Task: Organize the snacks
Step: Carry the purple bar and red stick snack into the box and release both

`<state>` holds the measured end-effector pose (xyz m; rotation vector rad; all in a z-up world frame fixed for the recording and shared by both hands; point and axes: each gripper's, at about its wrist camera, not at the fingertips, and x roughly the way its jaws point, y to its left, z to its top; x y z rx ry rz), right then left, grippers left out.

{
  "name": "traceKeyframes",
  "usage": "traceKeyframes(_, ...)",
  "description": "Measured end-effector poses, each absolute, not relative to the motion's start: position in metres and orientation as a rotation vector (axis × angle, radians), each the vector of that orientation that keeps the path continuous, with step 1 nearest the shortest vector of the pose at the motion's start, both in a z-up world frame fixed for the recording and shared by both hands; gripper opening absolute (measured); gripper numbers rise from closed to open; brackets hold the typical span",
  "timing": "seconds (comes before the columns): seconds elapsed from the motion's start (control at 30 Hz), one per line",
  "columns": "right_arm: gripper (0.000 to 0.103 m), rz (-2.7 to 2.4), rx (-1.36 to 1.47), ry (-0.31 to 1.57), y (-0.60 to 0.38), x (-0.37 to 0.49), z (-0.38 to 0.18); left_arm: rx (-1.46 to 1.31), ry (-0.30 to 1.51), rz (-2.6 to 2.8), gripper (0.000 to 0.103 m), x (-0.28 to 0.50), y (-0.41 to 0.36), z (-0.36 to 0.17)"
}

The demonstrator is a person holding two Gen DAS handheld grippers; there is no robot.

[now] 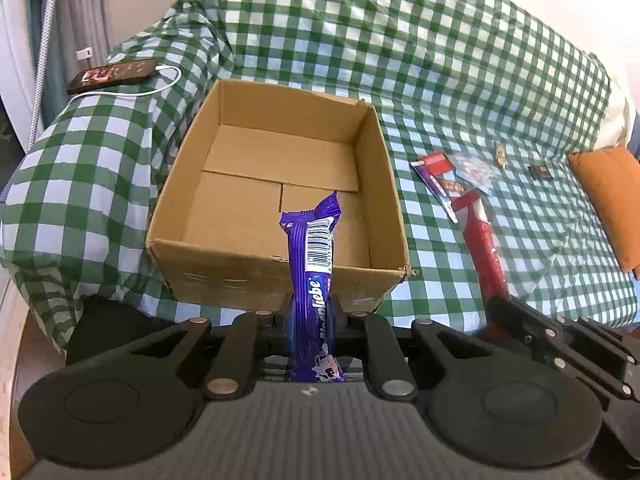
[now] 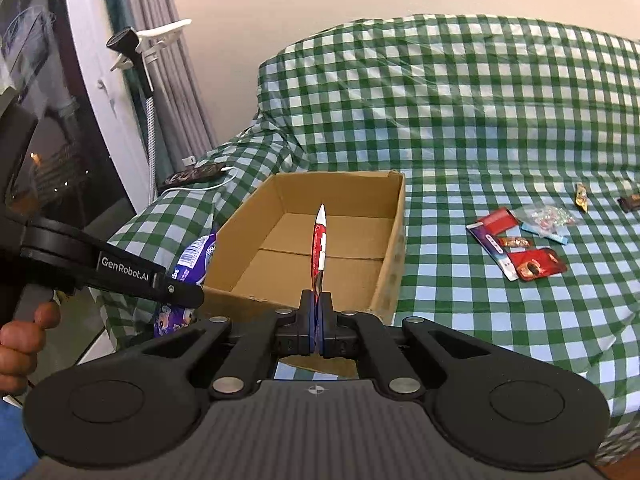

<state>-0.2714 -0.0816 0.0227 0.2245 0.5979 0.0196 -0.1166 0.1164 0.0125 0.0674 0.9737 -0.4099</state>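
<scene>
An open cardboard box (image 1: 280, 280) sits on the green checked cloth, with nothing inside; it also shows in the right wrist view (image 2: 394, 240). My left gripper (image 1: 311, 312) is shut on a purple snack bar (image 1: 314, 248) that sticks up in front of the box's near wall. My right gripper (image 2: 317, 312) is shut on a red and white snack packet (image 2: 320, 248), held edge-on over the box's near rim. The right gripper (image 1: 504, 316) with the red packet (image 1: 482, 236) shows right of the box in the left wrist view. The left gripper (image 2: 188, 294) with the purple bar (image 2: 192, 256) shows left of the box.
Several loose snacks (image 2: 520, 240) lie on the cloth right of the box, also in the left wrist view (image 1: 456, 178). A phone (image 1: 112, 74) on a white cable lies at the far left. An orange cushion (image 1: 612, 200) lies at the right edge. A curtain and window stand at the left.
</scene>
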Motion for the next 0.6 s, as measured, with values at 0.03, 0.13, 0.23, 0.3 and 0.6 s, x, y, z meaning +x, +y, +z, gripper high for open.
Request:
traceKeyframes(0.03,0.002,0.019,0.219,0.598,-0.08,-0.272,0.023,0.062,0.971,-0.411,0.015,-0.117,0.118,0.013)
traceKeyframes(0.13,0.002,0.014,0.207,0.599,-0.079,-0.272,0.025,0.053,0.963,-0.416,0.015,-0.117,0.122,0.015)
traceKeyframes(0.23,0.002,0.011,0.202,0.607,-0.076,-0.271,0.025,0.05,0.959,-0.418,0.015,-0.117,0.124,0.014)
traceKeyframes(0.3,0.002,0.012,0.198,0.615,-0.075,-0.269,0.024,0.044,0.961,-0.419,0.015,-0.116,0.126,0.013)
traceKeyframes(0.6,0.002,0.019,0.176,0.646,-0.069,-0.261,0.021,0.024,0.974,-0.415,0.015,-0.108,0.13,0.008)
